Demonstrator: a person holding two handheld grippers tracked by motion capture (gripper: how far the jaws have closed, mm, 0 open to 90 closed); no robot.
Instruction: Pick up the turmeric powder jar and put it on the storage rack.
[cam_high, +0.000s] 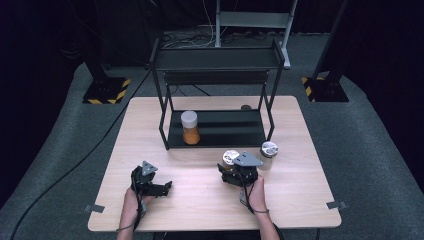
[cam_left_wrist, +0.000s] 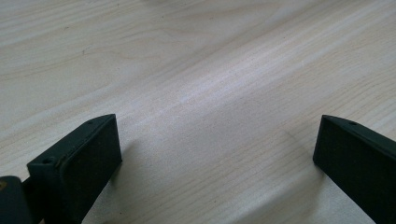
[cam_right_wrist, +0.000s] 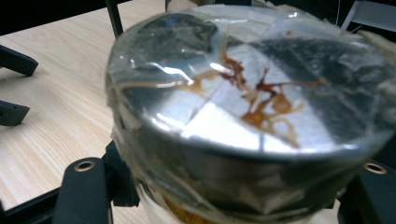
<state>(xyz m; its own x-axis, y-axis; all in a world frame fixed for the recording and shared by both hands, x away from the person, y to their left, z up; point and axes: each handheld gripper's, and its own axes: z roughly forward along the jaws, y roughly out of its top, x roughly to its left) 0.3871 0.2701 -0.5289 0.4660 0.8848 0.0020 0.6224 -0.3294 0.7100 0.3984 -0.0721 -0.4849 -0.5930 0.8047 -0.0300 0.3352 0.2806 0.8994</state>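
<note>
My right gripper (cam_high: 229, 168) is shut on a jar with a foil-wrapped silver lid (cam_high: 230, 157) just in front of the black rack. In the right gripper view this jar (cam_right_wrist: 243, 107) looms close, its lid streaked with brown smears, and my right gripper (cam_right_wrist: 229, 191) has a jaw on either side below the lid. My left gripper (cam_high: 167, 186) rests low over the table's front left, open. Its jaws stand wide apart over bare wood in the left gripper view (cam_left_wrist: 215, 154). Its fingers (cam_right_wrist: 14, 60) also appear at the left edge of the right gripper view.
A black two-level rack (cam_high: 216, 59) stands at the back of the wooden table (cam_high: 150, 120). A white-lidded jar of orange stuff (cam_high: 190, 127) stands on its lower shelf. A second silver-lidded jar (cam_high: 268, 154) stands to the right of the held one.
</note>
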